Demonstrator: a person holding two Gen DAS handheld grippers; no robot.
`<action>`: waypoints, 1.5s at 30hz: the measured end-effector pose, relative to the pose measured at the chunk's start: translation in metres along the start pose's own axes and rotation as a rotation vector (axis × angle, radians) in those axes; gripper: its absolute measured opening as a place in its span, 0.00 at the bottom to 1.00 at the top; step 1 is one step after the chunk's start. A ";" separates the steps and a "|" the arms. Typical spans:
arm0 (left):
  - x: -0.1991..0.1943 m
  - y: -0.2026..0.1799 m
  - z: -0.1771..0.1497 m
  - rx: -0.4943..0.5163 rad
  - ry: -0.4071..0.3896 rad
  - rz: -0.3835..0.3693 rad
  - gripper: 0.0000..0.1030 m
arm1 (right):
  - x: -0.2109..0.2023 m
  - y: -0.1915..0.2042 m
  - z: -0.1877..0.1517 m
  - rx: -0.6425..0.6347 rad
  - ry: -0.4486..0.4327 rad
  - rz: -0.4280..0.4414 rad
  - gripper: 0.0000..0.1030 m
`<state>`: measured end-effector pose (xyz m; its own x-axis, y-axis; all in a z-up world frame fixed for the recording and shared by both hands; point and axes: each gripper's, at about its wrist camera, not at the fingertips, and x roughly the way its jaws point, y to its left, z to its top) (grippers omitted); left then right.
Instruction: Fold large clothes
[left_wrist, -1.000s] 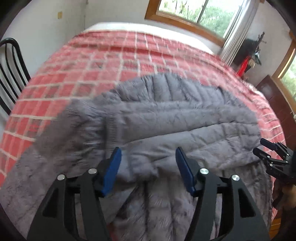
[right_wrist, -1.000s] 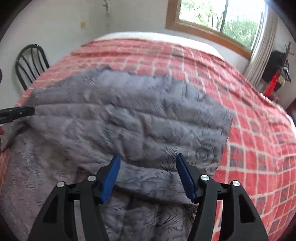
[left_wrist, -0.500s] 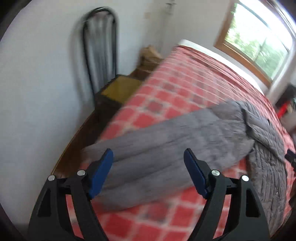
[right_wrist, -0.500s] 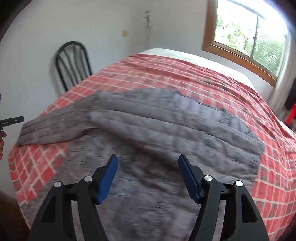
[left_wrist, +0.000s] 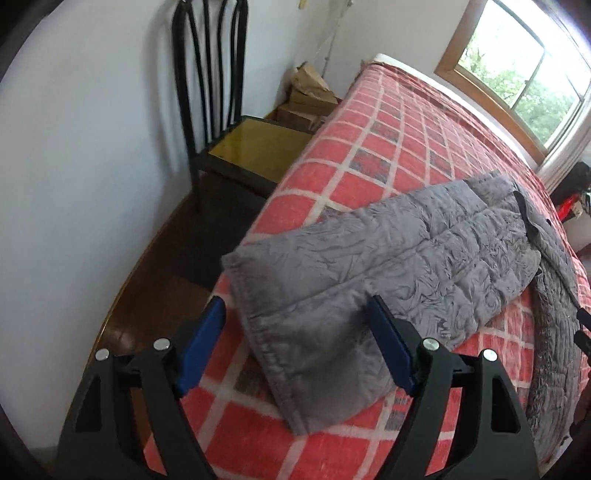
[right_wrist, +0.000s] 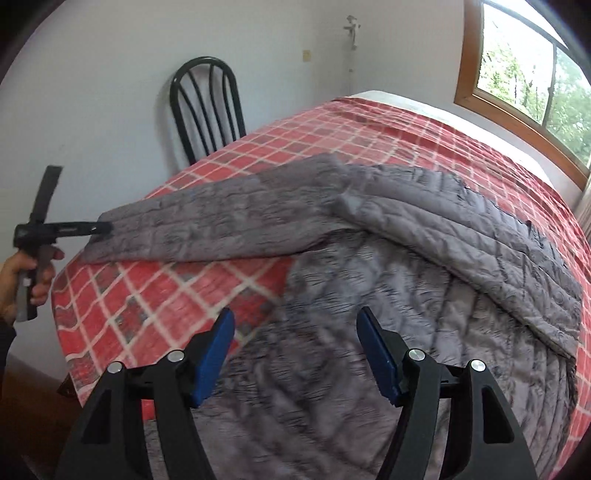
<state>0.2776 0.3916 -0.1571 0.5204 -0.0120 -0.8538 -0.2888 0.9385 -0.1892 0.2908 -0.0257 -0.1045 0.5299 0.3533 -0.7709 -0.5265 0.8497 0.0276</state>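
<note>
A large grey quilted jacket (right_wrist: 424, 302) lies on a bed with a red checked blanket (right_wrist: 332, 133). One sleeve (left_wrist: 388, 258) stretches out toward the bed's left corner. My left gripper (left_wrist: 295, 332) is open, its blue pads on either side of the sleeve's cuff (left_wrist: 295, 354), just above it. In the right wrist view the left gripper (right_wrist: 103, 229) sits at the cuff end of the sleeve (right_wrist: 221, 225). My right gripper (right_wrist: 295, 347) is open and empty above the jacket's body near the bed's front edge.
A black metal chair (left_wrist: 229, 110) with a yellow seat stands against the white wall left of the bed, also in the right wrist view (right_wrist: 207, 107). Cardboard boxes (left_wrist: 306, 99) sit behind it. A wood-framed window (right_wrist: 535, 74) is at the far right. Dark wooden floor (left_wrist: 155, 280) lies beside the bed.
The left gripper swung from over the folded jacket body out to the sleeve's cuff at the left corner. The sleeve now lies spread out sideways. The right gripper drew back and stayed open.
</note>
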 end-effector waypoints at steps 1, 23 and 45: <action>0.001 -0.001 -0.001 0.004 -0.008 0.002 0.64 | -0.001 0.003 -0.001 -0.005 -0.002 -0.014 0.67; -0.111 -0.106 0.042 0.094 -0.261 -0.224 0.02 | -0.050 -0.008 -0.012 0.035 -0.057 -0.063 0.68; -0.013 -0.495 -0.011 0.521 -0.031 -0.338 0.02 | -0.091 -0.235 -0.088 0.318 -0.029 -0.286 0.68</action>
<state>0.4047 -0.0766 -0.0575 0.5395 -0.3351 -0.7724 0.3223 0.9297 -0.1783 0.3078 -0.2918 -0.0967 0.6456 0.0929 -0.7580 -0.1266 0.9919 0.0137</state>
